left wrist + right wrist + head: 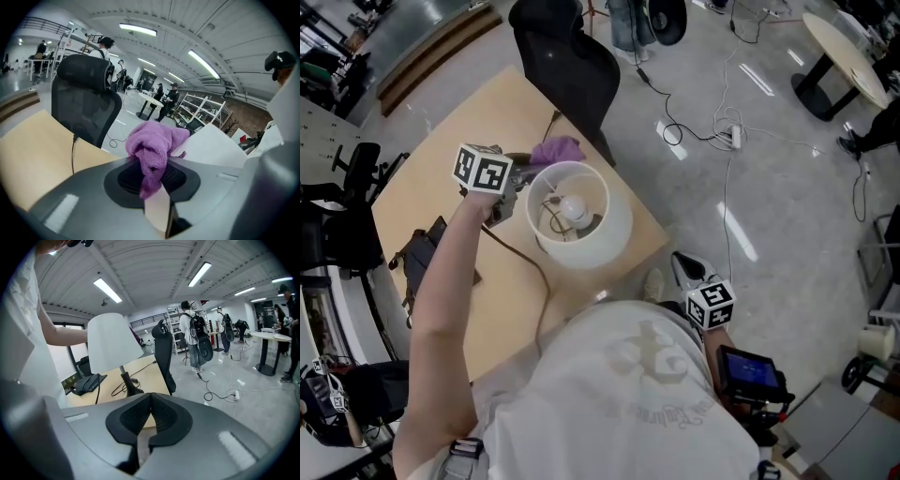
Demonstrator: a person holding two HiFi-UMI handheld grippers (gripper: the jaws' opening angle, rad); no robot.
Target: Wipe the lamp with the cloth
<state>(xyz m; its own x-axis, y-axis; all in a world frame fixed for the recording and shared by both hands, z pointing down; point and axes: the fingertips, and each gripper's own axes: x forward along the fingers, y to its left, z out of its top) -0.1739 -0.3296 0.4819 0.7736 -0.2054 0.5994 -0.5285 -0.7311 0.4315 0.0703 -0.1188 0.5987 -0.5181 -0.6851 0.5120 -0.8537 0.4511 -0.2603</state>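
Note:
The lamp stands on the wooden table; I look down into its white shade at the bulb. My left gripper is shut on a bunched purple cloth at the shade's far left rim. In the left gripper view the cloth sticks out between the jaws, with the shade just to its right. My right gripper hangs off the table's right side near my body. Its jaws are shut with nothing in them and point toward the lamp shade and lamp base.
A black office chair stands at the table's far edge. A black bag lies on the table at left, and the lamp cord runs across it. Cables and a power strip lie on the floor. People stand in the background.

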